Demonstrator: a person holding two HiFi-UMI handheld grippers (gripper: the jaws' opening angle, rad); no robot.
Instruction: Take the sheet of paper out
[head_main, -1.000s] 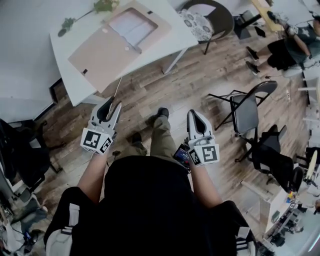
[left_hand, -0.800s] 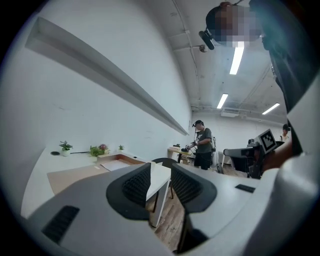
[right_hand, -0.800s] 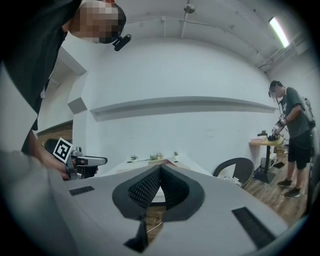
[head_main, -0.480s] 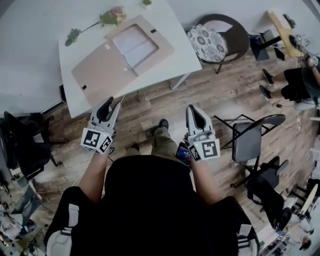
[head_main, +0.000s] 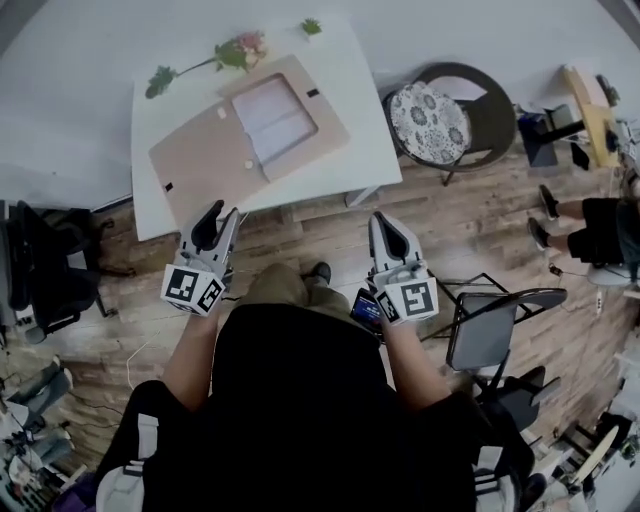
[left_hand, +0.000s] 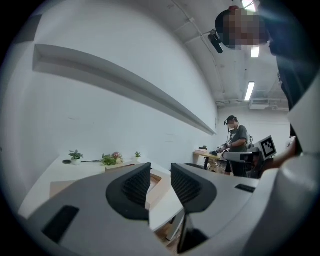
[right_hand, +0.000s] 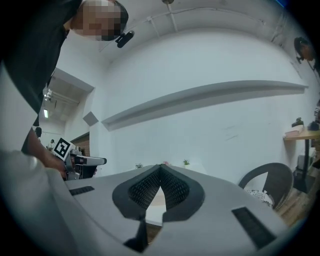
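A brown cardboard folder (head_main: 205, 155) lies on the white table (head_main: 350, 130) ahead of me. A white sheet of paper (head_main: 275, 110) shows in its window-like opening. My left gripper (head_main: 222, 212) hovers just short of the table's near edge, open, with nothing between its jaws. In the left gripper view the left gripper (left_hand: 160, 172) looks along the tabletop (left_hand: 45, 177) with the folder (left_hand: 156, 184) beyond the gap. My right gripper (head_main: 384, 220) is held over the wooden floor, off the table's right corner. The right gripper (right_hand: 160, 169) is shut with its tips touching and holds nothing.
A flower stem (head_main: 215, 58) and a small plant (head_main: 311, 26) lie at the table's far side. A round chair with a patterned cushion (head_main: 430, 120) stands right of the table. A folding chair (head_main: 480, 330) is near my right side. Dark gear (head_main: 45, 270) sits at the left. Another person (left_hand: 237, 142) works farther off.
The table has drawn nearer to both grippers over the last second as I walked towards it. Both grippers keep the same pose and jaw state.
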